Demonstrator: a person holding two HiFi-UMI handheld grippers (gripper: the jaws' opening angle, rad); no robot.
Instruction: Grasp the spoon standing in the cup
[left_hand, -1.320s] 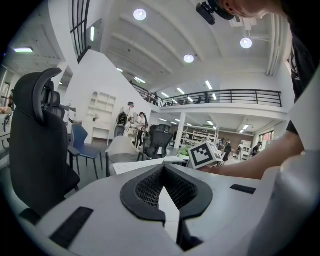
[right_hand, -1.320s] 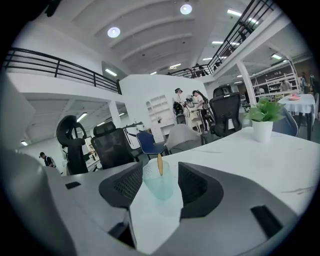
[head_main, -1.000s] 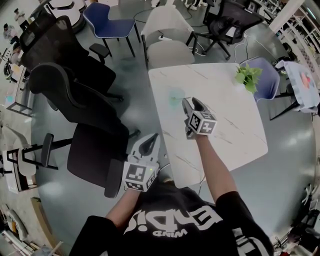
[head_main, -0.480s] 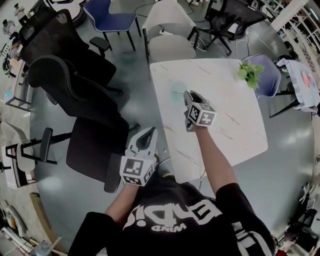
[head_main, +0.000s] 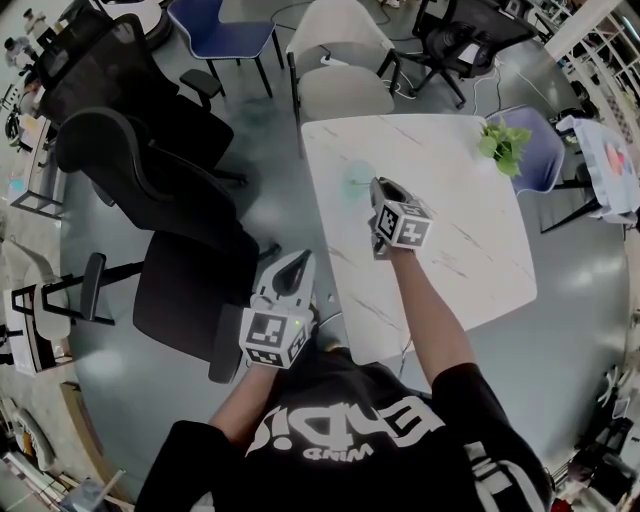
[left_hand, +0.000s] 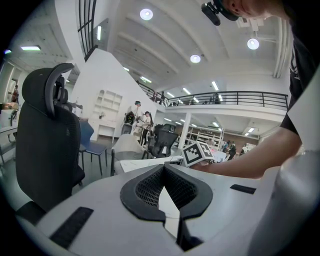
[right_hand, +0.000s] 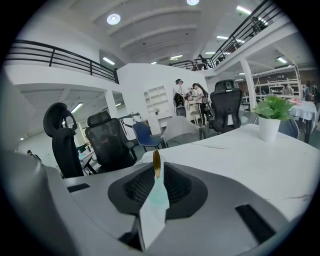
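A pale green cup (head_main: 356, 184) stands near the left edge of the white marble table (head_main: 450, 170). My right gripper (head_main: 377, 190) is right at it. In the right gripper view a brown spoon (right_hand: 156, 162) stands upright between the jaw tips of my right gripper (right_hand: 157, 168), with the cup (right_hand: 159, 200) showing green through the gap below. The jaws are closing and their tips touch the spoon's handle on both sides. My left gripper (head_main: 298, 263) hangs off the table beside the person's body. Its jaw tips (left_hand: 163, 167) meet, with nothing between them.
A small potted plant (head_main: 500, 145) sits at the table's far right corner, also seen ahead on the right (right_hand: 270, 117). Black office chairs (head_main: 150, 170) stand left of the table, one close to the left gripper (left_hand: 47, 135). A grey chair (head_main: 335, 60) is beyond the table.
My right gripper has drawn slightly closer to the cup. The left gripper has stayed low beside the table's near corner.
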